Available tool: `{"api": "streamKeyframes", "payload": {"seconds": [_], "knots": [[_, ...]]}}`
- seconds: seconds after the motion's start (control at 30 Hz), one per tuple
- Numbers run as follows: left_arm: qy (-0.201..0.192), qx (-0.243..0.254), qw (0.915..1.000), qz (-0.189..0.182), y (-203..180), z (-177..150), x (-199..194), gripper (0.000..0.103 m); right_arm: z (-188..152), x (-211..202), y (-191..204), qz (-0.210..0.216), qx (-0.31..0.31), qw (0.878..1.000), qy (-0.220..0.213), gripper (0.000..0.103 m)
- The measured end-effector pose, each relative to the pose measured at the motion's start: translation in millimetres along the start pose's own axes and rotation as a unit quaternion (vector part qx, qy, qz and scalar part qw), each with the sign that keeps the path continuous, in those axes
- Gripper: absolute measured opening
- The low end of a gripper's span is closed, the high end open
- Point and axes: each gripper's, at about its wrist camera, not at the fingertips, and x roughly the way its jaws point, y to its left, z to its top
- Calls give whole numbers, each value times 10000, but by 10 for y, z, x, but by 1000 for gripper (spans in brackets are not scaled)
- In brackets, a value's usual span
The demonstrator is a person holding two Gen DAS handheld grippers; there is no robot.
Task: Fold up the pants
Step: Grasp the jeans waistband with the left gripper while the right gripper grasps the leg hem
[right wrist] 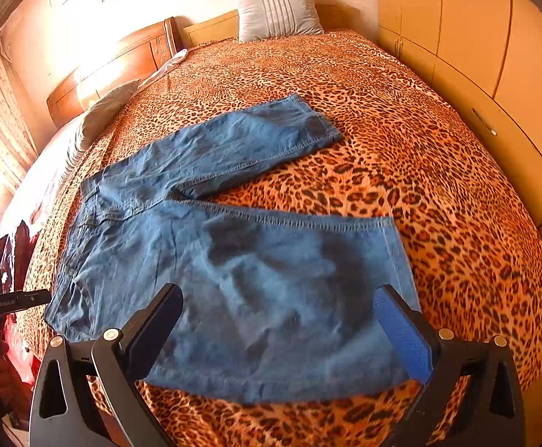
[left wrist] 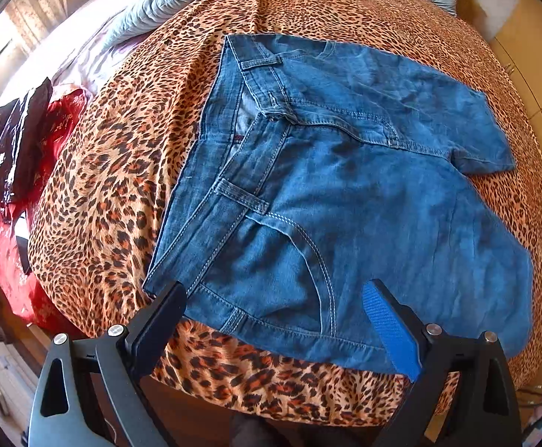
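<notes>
A leopard-print bed fills the left wrist view, with blue denim pants spread flat on it, waistband toward the left. The left claw is spread wide above the near waist corner and pocket, gripping nothing.

In the right wrist view the pants lie with legs apart; the right claw hangs spread over the near leg's hem end.

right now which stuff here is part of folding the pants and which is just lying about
Part of the job:
- denim pants, spread flat on the leopard-print bedspread
- left gripper, open, over the waistband end
- right gripper, open, over the near leg

Lying about:
- striped pillow
- red and dark clothes at the bed's edge
- wardrobe
</notes>
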Motion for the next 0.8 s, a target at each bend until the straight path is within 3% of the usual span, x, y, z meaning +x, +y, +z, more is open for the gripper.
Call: {"api": "streamKeyframes", "payload": {"seconds": [0.2, 0.4, 0.57, 0.73, 0.8], "knots": [[142, -538, 9985, 23, 254, 686, 59, 96, 991, 493, -246, 41, -366, 9992, 140, 103], [473, -1149, 9908, -542, 693, 1759, 377, 96, 1671, 1015, -364, 186, -86, 9991, 372, 103], [1032, -1886, 9641, -1559, 1059, 2522, 1024, 96, 1939, 1413, -519, 118, 687, 9962, 526, 103], [1277, -2366, 9330, -2393, 1308, 2929, 1679, 96, 2076, 1790, -590, -108, 986, 9928, 668, 103], [1376, -2421, 9259, -2551, 1354, 3005, 1927, 96, 2137, 1931, -577, -129, 995, 9924, 714, 103]]}}
